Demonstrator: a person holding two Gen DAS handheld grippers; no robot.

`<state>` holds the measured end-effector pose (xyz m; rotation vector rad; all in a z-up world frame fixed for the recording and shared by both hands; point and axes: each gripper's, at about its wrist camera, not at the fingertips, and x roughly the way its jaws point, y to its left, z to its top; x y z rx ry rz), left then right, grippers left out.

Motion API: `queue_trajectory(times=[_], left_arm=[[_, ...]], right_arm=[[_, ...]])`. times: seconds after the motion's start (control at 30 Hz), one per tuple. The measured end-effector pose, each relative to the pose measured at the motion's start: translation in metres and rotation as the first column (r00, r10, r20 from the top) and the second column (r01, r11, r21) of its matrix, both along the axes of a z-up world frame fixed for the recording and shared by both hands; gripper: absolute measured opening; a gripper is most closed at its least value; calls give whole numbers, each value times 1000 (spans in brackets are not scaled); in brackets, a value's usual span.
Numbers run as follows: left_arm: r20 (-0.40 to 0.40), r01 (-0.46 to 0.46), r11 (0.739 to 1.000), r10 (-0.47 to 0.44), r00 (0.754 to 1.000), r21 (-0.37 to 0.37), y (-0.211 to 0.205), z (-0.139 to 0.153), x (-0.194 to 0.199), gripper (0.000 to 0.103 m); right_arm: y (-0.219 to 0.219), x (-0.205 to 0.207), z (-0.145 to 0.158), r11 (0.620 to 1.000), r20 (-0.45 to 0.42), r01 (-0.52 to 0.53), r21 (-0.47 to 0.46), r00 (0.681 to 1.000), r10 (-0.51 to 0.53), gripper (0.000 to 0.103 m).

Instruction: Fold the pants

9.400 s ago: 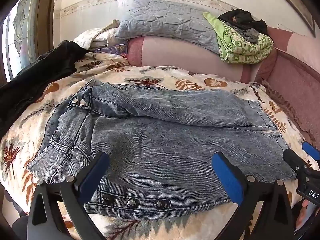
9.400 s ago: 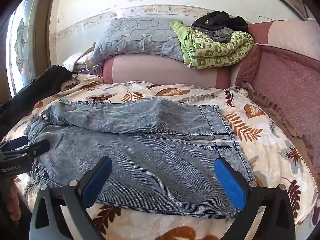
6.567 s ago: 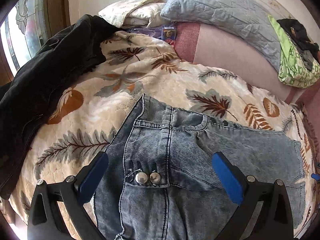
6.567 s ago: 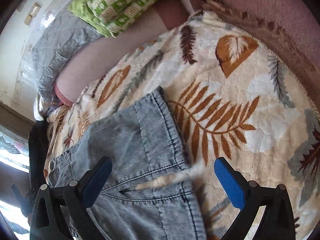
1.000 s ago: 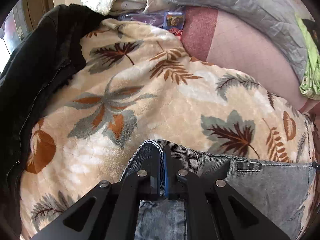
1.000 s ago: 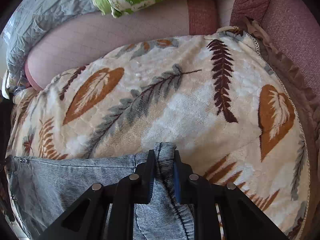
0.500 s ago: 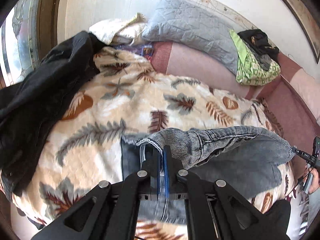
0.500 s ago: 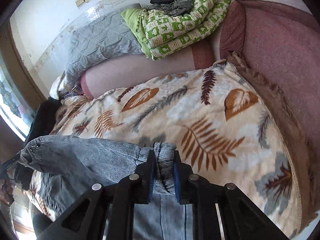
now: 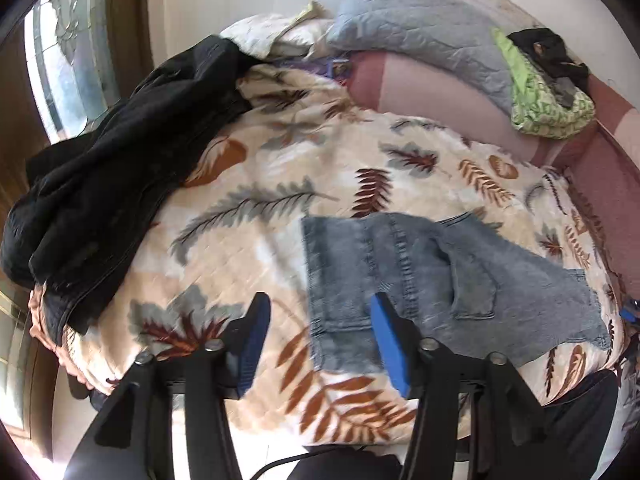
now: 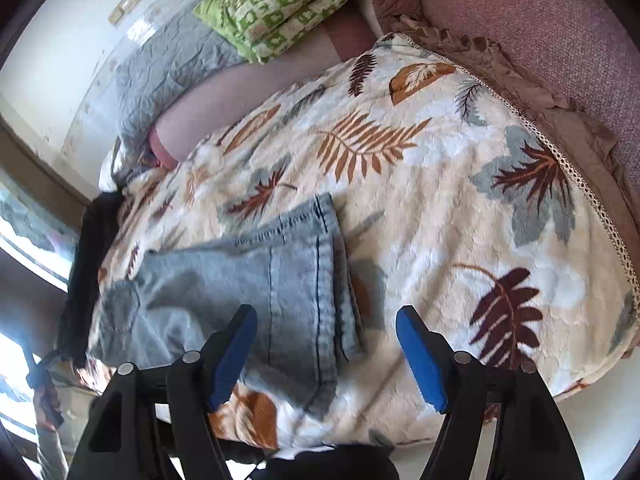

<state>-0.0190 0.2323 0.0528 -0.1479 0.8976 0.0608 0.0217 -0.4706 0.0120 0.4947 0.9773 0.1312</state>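
The pants [image 9: 440, 280], faded blue jeans, lie doubled over on a bed, on its leaf-print blanket [image 9: 280, 168], near the edge closest to us. Their long axis runs across the bed from side to side: in our left wrist view the waist end with a back pocket sits to the left, and the fabric stretches away to the right. In our right wrist view the stitched leg hems [image 10: 320, 280] are stacked at the right end.

Our left gripper [image 9: 318, 338] hovers over the waist end, jaws apart and holding nothing. Our right gripper [image 10: 326, 354] hovers over the hems, jaws also spread wide and empty.

A black jacket [image 9: 112, 184] is heaped on the bed's left side, well apart from the jeans. At the headboard rest a grey quilted pillow [image 9: 420, 44] and a folded green patterned blanket [image 10: 280, 8].
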Motion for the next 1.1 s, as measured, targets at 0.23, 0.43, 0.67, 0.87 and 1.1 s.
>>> queue_trajectory(times=[0.23,0.43,0.67,0.87,1.1], left_arm=[[-82,179,969,-167,983,172,-92,-46,45,58],[-177,179,972,-151,973,155,-87,-95,50,58],[-190,151,984,-130,973,97,-74,-100,51,67],[-210,137,983,-109,972,122,-74,-102,53,76],[-220,130,984,-102,970,121,-72,-104,55,78]], right_arm=[[32,75,-41,999,-203,-25,-32,979,18,62],[66,90,-40,957,-231,-140,-255,970,80,12],[79,110,11,889,-7,-47,-456,999,49,12],[71,116,-55,898,-154,-85,-431,988,20,34],[54,38,8,991,-19,-2,-135,1000,-1,65]])
